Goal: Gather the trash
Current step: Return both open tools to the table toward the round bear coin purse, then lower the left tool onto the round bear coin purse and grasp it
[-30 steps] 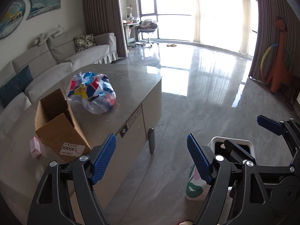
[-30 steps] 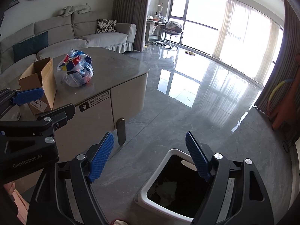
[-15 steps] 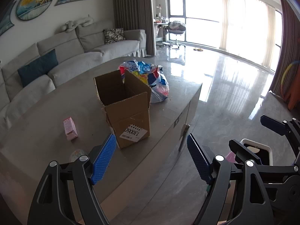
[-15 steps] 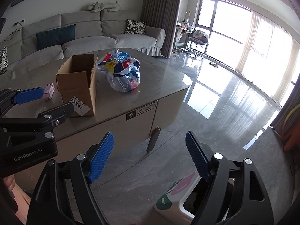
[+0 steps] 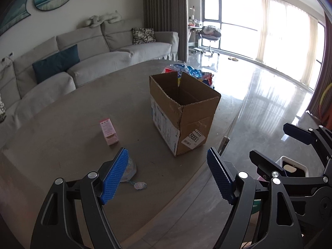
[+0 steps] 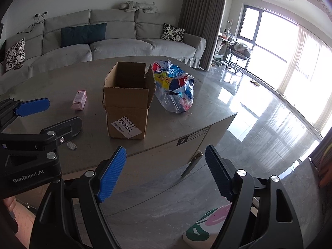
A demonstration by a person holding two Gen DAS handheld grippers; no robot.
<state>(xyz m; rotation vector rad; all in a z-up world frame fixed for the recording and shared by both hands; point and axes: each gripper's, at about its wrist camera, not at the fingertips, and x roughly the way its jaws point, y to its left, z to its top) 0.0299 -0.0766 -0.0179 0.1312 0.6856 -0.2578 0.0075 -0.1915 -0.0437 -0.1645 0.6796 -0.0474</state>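
Left claw: held apart, nothing gripped, above the counter's near edge.
Right claw: held apart, empty, over the floor beside the counter.
Cardboard box: stood open-topped near the counter's front edge.
Plastic bag: filled with wrappers, touching the box, toward the counter's corner.
Pink carton: laid apart from the box.

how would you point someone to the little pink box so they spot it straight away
Look at the big grey table in front of the sofa. An open cardboard box stands near its middle; the pink box lies on the sofa side of it, apart from it. It is the only pink carton there, far smaller than the cardboard box and the plastic bag.
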